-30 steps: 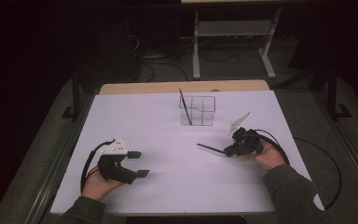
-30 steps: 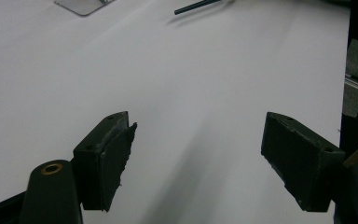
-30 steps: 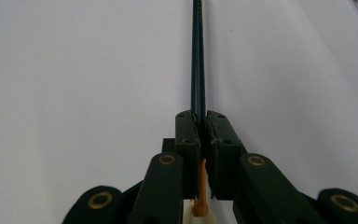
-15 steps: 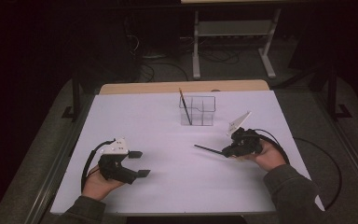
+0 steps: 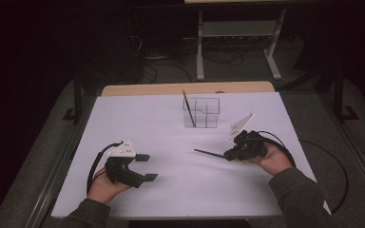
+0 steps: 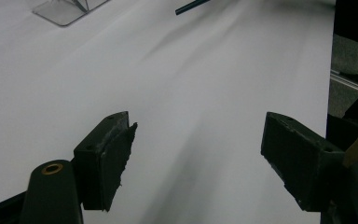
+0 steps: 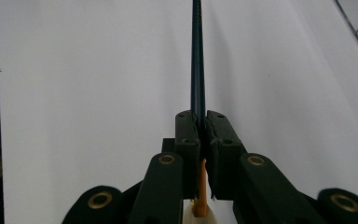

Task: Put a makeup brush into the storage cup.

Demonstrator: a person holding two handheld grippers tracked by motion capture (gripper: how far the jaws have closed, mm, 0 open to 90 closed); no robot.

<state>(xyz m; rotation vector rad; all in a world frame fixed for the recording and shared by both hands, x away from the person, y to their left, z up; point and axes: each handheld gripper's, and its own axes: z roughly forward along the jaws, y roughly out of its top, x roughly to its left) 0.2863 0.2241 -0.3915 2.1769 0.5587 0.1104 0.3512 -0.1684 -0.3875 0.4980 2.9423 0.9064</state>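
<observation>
White tabletop (image 5: pixel 171 118) under dim light, dark floor beyond. A dark pencil (image 5: pixel 209 153) is clamped between the jaws of the right gripper (image 5: pixel 229 155), its shaft running straight out ahead of the jaws and pointing across the table toward the person's left; in the right gripper view the pencil (image 7: pixel 198 56) is pinched near its rear, with an orange end showing behind the pads. The long free length appears to hang just above the sheet. A clear divided holder (image 5: pixel 201 113) stands beyond the right gripper, well apart from it, with another pencil (image 5: pixel 188 107) leaning inside. The left gripper (image 5: pixel 146 167) rests on the table with its jaws spread wide and empty; from its own view the holder's corner (image 6: pixel 63 8) and the pencil tip (image 6: pixel 191 5) lie far ahead.

Likely risks: gripped so near one end, the pencil may pivot or slip in the pads when tilted upright. Its tip may strike the holder's rim or divider, or knock the leaning pencil, and the light holder may slide or tip.
</observation>
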